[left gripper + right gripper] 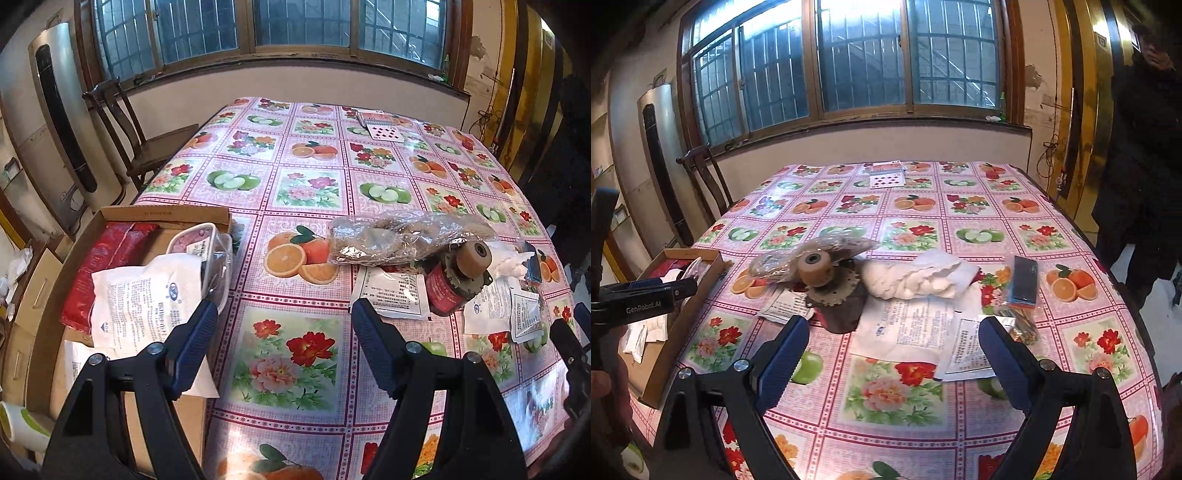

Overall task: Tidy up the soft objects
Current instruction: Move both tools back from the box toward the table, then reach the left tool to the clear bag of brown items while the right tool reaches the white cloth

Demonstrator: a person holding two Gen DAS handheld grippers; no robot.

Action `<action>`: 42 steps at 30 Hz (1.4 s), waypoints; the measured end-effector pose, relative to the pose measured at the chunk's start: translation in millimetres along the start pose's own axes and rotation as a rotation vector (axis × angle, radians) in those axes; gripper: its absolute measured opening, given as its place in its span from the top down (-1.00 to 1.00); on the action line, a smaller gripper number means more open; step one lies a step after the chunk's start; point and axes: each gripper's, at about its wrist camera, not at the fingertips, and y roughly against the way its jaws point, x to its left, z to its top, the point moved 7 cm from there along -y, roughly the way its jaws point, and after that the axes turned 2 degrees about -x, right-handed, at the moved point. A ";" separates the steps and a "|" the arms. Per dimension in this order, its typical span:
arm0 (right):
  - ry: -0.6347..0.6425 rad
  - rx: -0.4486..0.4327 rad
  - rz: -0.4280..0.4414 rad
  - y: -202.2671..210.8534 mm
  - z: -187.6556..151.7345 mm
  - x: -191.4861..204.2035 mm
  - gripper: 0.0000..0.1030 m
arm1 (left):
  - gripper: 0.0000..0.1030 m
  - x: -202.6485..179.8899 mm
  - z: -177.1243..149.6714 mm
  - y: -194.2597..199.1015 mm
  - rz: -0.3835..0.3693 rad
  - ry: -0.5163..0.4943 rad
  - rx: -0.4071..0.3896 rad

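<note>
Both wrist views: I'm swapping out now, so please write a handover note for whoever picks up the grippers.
Left gripper: jaws open, empty, by the box edge.
Right gripper: jaws open, empty, above the printed white sachets.
Done: the brown cardboard box at the table's left edge already holds a red soft packet, a white printed pouch and a clear plastic tray.
Left on the floral tablecloth: clear bag of brown pads, white cotton roll, the sachets, a small dark packet. The brown spool on a red jar looks hard; probably skip it.
</note>
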 end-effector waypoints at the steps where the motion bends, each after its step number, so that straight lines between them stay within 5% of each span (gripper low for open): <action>1: -0.023 0.009 0.011 -0.7 1.0 -9.0 -0.84 | -0.45 -4.8 0.9 -3.6 -0.007 -0.014 0.006; 9: -0.082 0.078 0.021 -15.5 7.6 -61.5 -0.84 | -0.45 -44.9 8.8 -27.5 -0.018 -0.207 -0.007; 14: -0.244 0.176 0.180 -43.7 6.4 -70.5 -0.84 | -0.45 -62.6 11.1 -44.2 -0.079 -0.213 0.026; 21: -0.418 0.279 0.307 -85.4 9.5 -68.5 -0.84 | -0.45 -73.2 22.5 -57.8 -0.070 -0.233 0.013; 42: -0.536 0.376 0.353 -151.9 8.5 -46.8 -0.84 | -0.45 -76.7 41.4 -85.1 -0.123 -0.243 0.000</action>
